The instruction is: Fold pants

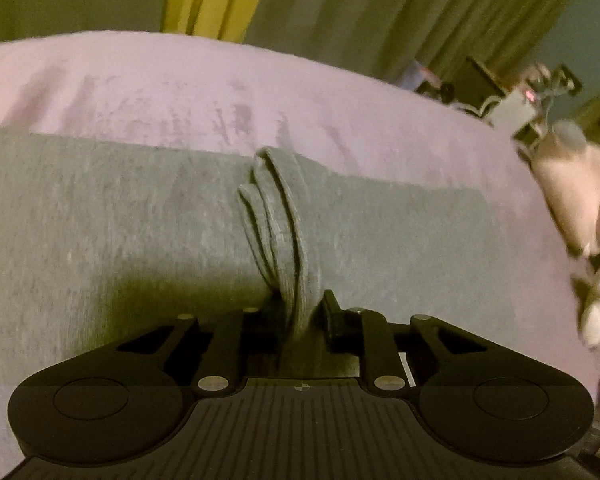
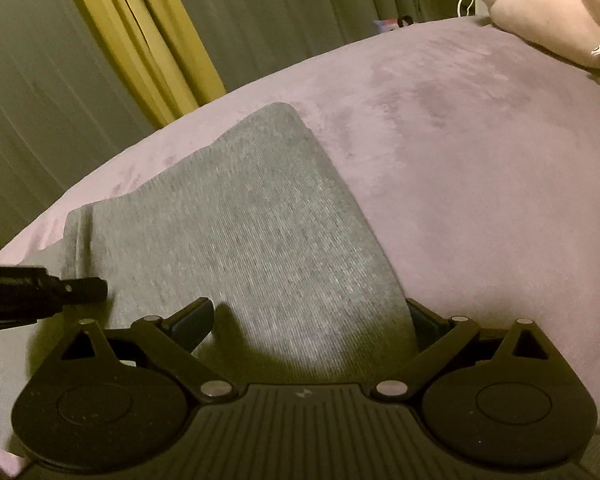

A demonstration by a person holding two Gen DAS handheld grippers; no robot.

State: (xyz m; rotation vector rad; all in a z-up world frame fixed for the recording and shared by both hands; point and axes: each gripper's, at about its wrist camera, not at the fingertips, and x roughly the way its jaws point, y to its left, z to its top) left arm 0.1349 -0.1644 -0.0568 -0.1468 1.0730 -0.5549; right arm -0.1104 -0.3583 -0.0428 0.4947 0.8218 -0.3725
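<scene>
Soft, limp grey knit pants [image 2: 236, 216] lie mid-frame on the lilac plush bed [image 2: 480, 152], left tool [image 1: 300, 312] pinching a bunched fold, right tool [image 2: 312, 316] spread; grip edges.

Both wrist views skim the pants [image 1: 140, 220] closely.

Pants [image 1: 140, 216] are a heathered grey, kind of speckled light and dark with a fine ribbed look up close. The bed cover [image 1: 180, 84] is a dusty lilac-pink plush with darker brushed streaks in it. Curtains [image 2: 260, 12] behind are a dull olive-grey, with one mustard yellow curtain [image 2: 140, 40] panel. Stuffed toy [image 2: 556, 12] is pale pink with a bluish-grey bit. Both the left gripper [image 1: 296, 312] and right gripper [image 2: 312, 316] are plain matte black with silver rivets.
</scene>
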